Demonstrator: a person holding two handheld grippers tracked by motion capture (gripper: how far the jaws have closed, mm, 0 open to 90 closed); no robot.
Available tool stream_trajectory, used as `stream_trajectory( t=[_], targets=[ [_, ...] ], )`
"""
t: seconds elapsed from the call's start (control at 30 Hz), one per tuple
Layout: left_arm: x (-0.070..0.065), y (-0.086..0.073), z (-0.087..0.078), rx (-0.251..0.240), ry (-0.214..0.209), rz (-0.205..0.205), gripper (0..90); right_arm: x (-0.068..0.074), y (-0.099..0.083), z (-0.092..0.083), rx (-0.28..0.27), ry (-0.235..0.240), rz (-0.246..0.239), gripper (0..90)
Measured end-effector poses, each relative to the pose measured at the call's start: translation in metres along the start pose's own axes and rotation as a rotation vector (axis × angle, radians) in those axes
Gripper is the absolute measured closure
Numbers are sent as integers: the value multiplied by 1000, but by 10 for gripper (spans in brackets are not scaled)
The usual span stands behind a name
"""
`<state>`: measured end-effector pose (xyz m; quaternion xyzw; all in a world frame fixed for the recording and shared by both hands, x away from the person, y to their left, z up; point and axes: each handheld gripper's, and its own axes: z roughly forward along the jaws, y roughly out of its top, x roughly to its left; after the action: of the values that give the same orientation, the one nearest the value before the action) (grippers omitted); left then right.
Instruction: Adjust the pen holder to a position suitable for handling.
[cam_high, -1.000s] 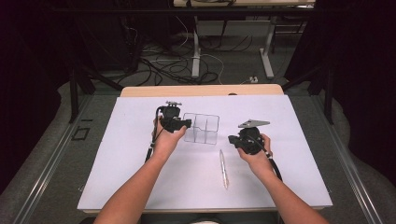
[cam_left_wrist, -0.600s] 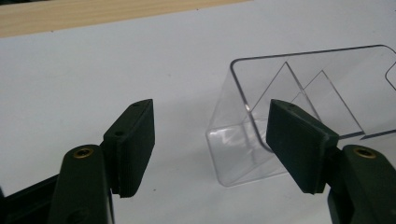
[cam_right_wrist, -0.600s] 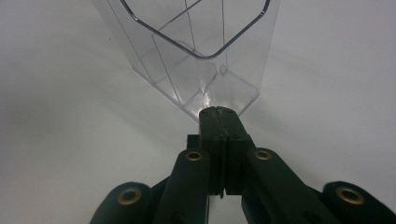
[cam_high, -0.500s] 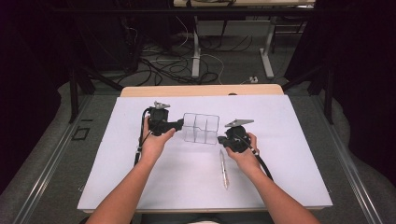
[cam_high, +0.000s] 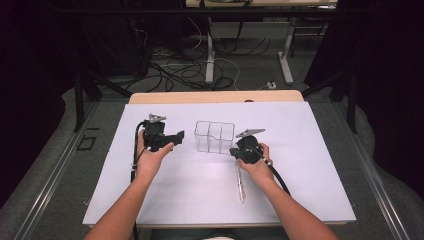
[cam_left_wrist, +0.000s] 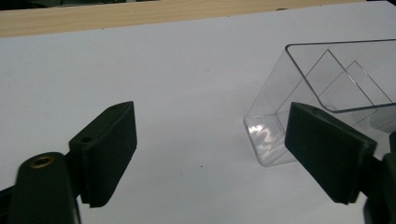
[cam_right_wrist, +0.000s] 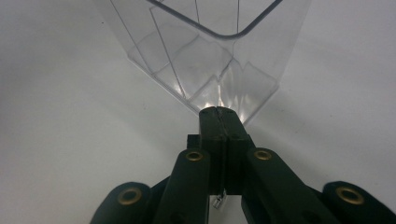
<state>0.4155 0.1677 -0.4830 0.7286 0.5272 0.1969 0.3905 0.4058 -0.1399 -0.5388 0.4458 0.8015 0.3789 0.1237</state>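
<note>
The clear plastic box (cam_high: 214, 137) stands upright near the middle of the white table (cam_high: 310, 165), between my two grippers. It is see-through, open at the top with rounded corners, and thin clear walls split it into compartments; light glints off its bottom edges. My left gripper (cam_high: 172, 137) sits just beside the box's left side, its jaws having just been opening, now wide apart with nothing between them. My right gripper (cam_high: 234, 151) has its jaws pressed together, the tip right at the box's near right corner. A pen (cam_high: 240, 181) lies by my right hand (cam_high: 257, 167)
</note>
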Motion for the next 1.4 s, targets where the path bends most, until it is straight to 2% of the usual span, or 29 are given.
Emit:
stream_trajectory(
  t=[0.23, 0.57, 0.73, 1.0, 1.23, 1.4],
  targets=[
    [6, -6, -3, -20, -2, -14, 131, -1, 2, 6, -5, -17, 11, 900],
    [15, -12, -8, -43, 21, -40, 132, -8, 5, 9, -15, -34, 28, 900],
    [16, -12, -9, -53, 17, -48, 132, -10, 6, 11, -15, -34, 60, 887],
    [17, -13, -9, -54, 4, -54, 149, -12, 7, -1, -12, -61, 68, 708],
    [18, -14, -10, -55, -6, -60, 154, -11, 7, -10, -1, -47, 116, 557],
    [19, -14, -10, -56, -12, -68, 155, -10, 7, -16, 0, -38, 130, 428]
  ],
)
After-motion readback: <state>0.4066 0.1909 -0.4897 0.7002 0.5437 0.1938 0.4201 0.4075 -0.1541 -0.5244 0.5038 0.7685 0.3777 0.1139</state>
